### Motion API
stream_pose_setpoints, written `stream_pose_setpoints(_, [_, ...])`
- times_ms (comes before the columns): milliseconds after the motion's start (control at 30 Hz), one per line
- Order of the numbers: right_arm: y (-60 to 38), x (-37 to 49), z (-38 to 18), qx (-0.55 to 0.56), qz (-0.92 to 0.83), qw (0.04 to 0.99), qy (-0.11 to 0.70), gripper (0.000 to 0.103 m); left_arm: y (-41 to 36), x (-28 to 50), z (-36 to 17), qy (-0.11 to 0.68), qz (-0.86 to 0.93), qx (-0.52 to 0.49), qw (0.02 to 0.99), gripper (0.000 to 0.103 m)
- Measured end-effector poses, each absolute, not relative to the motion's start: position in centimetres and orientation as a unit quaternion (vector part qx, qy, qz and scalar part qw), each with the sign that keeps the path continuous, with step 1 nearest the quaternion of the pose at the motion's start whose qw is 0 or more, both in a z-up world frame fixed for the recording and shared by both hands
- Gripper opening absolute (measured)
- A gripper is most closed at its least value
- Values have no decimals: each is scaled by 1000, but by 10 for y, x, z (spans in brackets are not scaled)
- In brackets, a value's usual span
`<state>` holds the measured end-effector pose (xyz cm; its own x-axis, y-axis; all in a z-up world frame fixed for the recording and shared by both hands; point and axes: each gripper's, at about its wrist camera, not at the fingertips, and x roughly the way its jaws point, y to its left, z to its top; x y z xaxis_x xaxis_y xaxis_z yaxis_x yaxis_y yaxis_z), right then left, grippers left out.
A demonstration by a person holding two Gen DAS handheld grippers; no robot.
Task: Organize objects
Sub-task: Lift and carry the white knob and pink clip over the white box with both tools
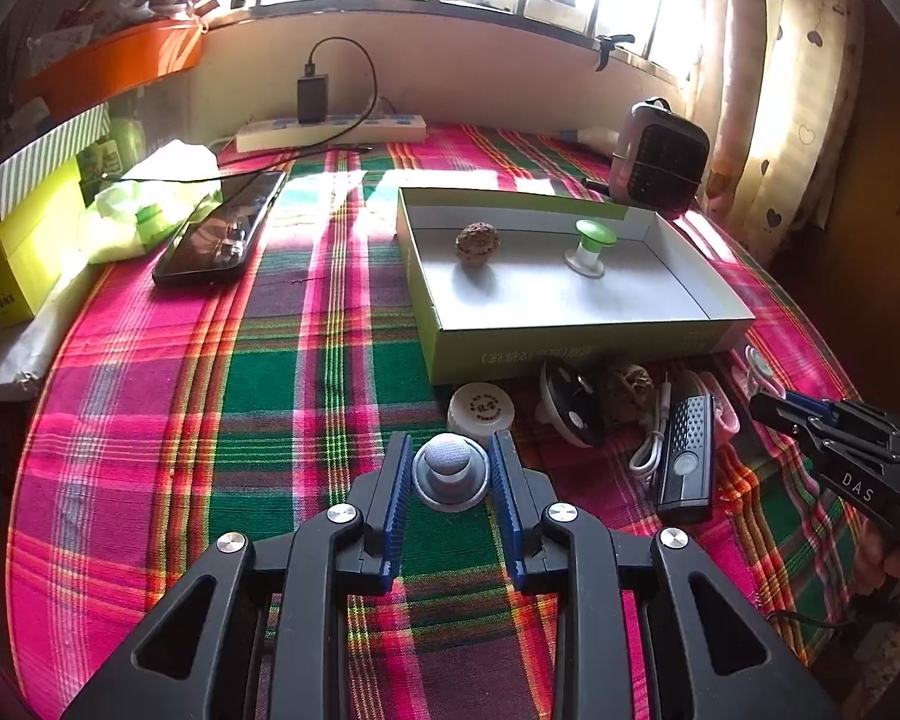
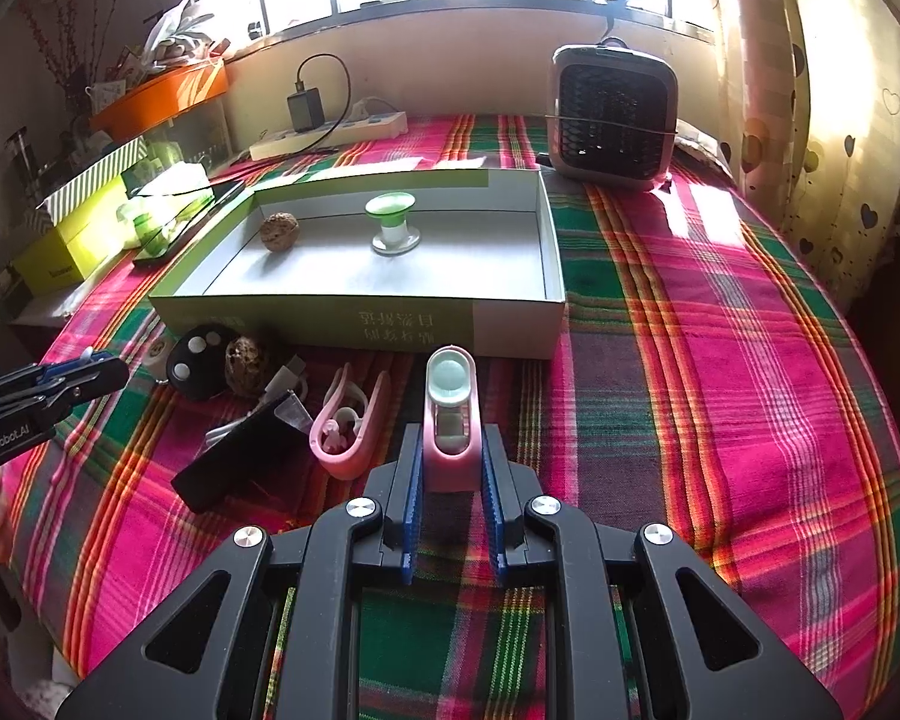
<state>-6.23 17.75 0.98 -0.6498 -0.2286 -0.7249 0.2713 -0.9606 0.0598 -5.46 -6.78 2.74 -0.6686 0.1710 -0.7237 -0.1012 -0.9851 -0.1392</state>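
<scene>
Left gripper (image 1: 450, 474) clamped on grey knob (image 1: 449, 468), right gripper (image 2: 450, 468) on pink clipper (image 2: 449, 420), near box (image 2: 360, 324).

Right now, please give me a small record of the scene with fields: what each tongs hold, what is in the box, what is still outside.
left tongs: shut on a grey knob-shaped piece
right tongs: shut on a pink device with a round lens
box: holds a walnut and a green-topped piece
still outside: black key fob, second walnut, pink clip, white round cap
surface: plaid cloth
</scene>
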Motion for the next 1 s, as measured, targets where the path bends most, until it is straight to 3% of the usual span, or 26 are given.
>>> stream_pose_setpoints(1000, [158, -112, 39, 368, -918, 139, 49, 18, -28, -120, 59, -29, 915, -385, 119, 24])
